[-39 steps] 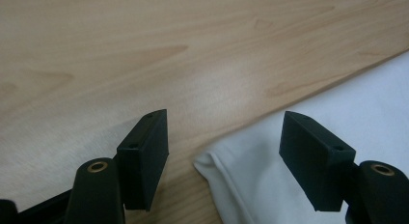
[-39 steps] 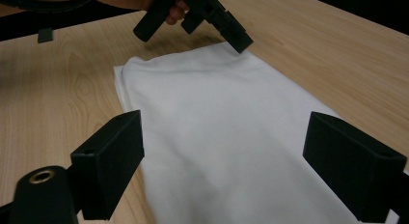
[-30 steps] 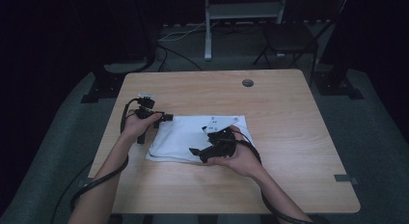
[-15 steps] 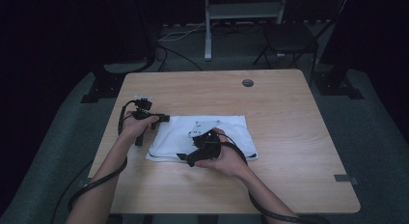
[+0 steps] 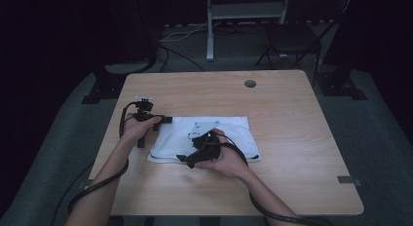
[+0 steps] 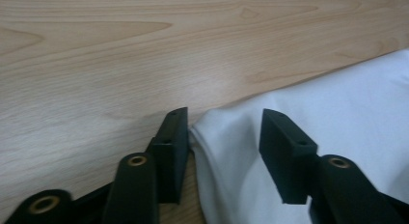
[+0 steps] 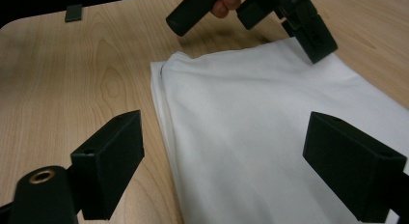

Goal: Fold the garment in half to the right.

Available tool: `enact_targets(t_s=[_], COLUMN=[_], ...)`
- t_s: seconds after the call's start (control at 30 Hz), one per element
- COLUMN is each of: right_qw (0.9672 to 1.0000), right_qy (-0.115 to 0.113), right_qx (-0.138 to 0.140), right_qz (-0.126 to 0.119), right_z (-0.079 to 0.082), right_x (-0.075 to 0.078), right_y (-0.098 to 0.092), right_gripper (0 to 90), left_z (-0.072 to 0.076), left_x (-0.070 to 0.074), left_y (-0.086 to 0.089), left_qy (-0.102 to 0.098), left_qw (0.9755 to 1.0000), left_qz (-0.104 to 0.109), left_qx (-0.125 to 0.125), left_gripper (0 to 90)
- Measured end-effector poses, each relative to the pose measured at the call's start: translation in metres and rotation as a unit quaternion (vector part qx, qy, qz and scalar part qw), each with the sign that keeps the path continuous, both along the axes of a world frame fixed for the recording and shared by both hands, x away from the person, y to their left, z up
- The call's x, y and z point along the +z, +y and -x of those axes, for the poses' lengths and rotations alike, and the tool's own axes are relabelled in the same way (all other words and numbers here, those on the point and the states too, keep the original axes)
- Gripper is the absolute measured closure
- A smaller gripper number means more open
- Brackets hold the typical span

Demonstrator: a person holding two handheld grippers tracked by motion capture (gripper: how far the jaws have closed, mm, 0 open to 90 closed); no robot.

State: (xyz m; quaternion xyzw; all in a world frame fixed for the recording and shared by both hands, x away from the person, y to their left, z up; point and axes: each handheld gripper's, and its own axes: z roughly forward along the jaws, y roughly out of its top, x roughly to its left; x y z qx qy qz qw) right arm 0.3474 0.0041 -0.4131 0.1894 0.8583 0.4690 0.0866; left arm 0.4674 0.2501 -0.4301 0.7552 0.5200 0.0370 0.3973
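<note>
High view step: folding white cloth [image 5: 204,136] lying near desk [image 5: 292,114] centre.
Left gripper [image 6: 224,132]: jaws parted astride cloth corner, not pinching.
Right gripper [image 7: 231,156]: jaws wide over near-left edge; next, close on it.

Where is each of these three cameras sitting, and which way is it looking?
High view: above the person's side, looking forward and down on the wooden table; both forearms enter from below.
Left gripper view: rides the left gripper, looking along its jaws at a corner of the white cloth.
Right gripper view: rides the right gripper, jaws wide apart above the cloth; the left gripper shows farther off.
All three share the cloth and tabletop.
</note>
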Motion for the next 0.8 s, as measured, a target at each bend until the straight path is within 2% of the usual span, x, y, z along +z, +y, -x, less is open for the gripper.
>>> enact_targets(t_s=[0.03, 0.13, 0.2, 0.33, 0.43, 0.53, 0.57, 0.67, 0.8], right_qw=[1.0, 1.0, 1.0, 0.9994, 0.9983, 0.9973, 0.9971, 0.9961, 0.9959], right_qy=[0.0, 0.002, 0.0, -0.009, -0.019, -0.022, -0.016, -0.022, -0.018], right_qx=[0.001, 0.007, 0.007, 0.034, 0.047, 0.057, 0.06, 0.065, 0.072], right_qz=[-0.001, -0.005, 0.002, 0.007, 0.026, 0.041, 0.042, 0.055, 0.051], right_z=[-0.001, -0.003, -0.003, -0.002, -0.002, -0.004, -0.005, -0.007, -0.008], right_x=[-0.001, -0.004, -0.006, -0.008, -0.011, -0.015, -0.017, -0.022, -0.025], right_y=[0.002, 0.007, 0.013, 0.031, 0.047, 0.062, 0.066, 0.076, 0.084], right_gripper=[13.8, 13.8, 13.9, 15.0, 17.4, 19.5, 19.5, 19.5, 21.7], left_z=[-0.001, -0.001, 0.0, 0.002, 0.0, -0.002, -0.002, -0.002, -0.002], left_x=[0.0, 0.0, 0.0, 0.004, 0.004, 0.004, 0.003, 0.004, 0.007], left_y=[-0.001, -0.003, -0.003, -0.004, -0.002, -0.001, -0.002, -0.003, -0.003], left_qy=[0.002, -0.002, -0.004, -0.007, -0.003, 0.004, 0.004, -0.002, -0.007], left_qw=[1.0, 1.0, 0.9999, 0.9998, 0.9997, 0.9996, 0.9995, 0.9993, 0.999], left_qz=[0.005, 0.002, 0.008, 0.003, -0.006, -0.009, -0.011, -0.012, -0.016], left_qx=[-0.001, -0.003, -0.005, -0.018, -0.023, -0.026, -0.028, -0.034, -0.041], left_gripper=[57.3, 61.5, 65.0, 72.7, 76.9, 78.3, 78.7, 80.3, 80.6])
